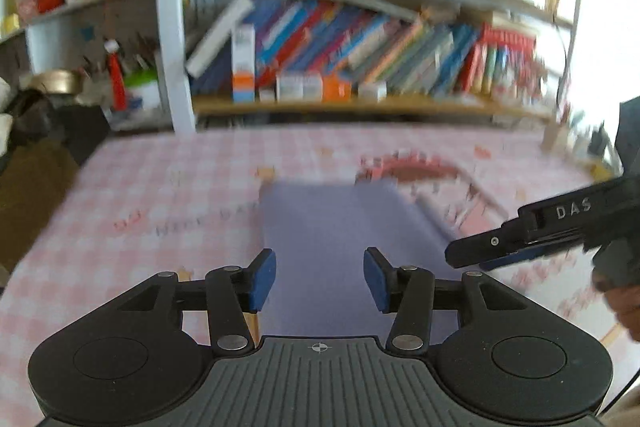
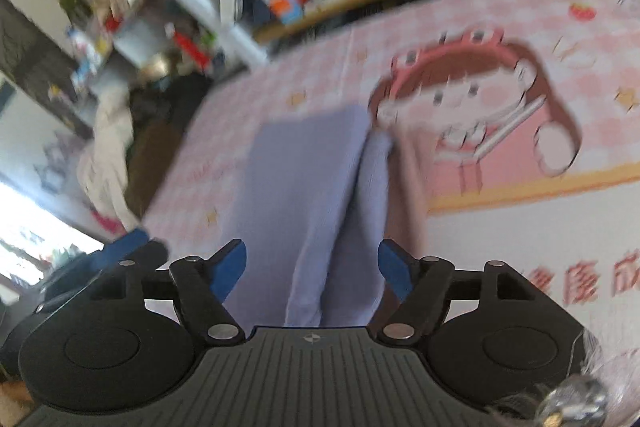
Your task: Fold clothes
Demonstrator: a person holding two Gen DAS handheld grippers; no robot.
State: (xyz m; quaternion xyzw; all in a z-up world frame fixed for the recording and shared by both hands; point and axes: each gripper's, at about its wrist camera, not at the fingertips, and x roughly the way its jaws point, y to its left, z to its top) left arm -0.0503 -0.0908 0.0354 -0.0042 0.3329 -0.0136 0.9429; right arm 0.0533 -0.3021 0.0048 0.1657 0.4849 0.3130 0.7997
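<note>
Garment: lavender cloth (image 1: 340,227), folded into a long narrow strip, lying flat on the surface; no hand-held gripper touches it as far as can be seen. In the right wrist view the cloth (image 2: 312,187) shows a lengthwise fold line, with one layer lapped over the other along its right side.

Surface: pink-and-white checked cover (image 1: 160,195) with a cartoon girl print (image 2: 480,107) just right of the far end of the cloth; the cloth overlaps the edge of the print.

Left hand-held gripper: (image 1: 320,277) fingers spread wide, blue pads (image 1: 262,281) facing each other with nothing between them; held above the near end of the cloth, which fills the gap behind the pads.

Right hand-held gripper: (image 2: 312,269) fingers spread wide, empty, blue pads (image 2: 230,267) either side of the near part of the cloth below. In the left wrist view it comes in from the right edge (image 1: 472,259), tips over the right border of the cloth; contact cannot be told.

Background: bookshelf (image 1: 360,107) with slanted rows of books and small boxes along the far side of the surface.

Image quality: motion blur in both views; fine detail of cloth edges not readable.
</note>
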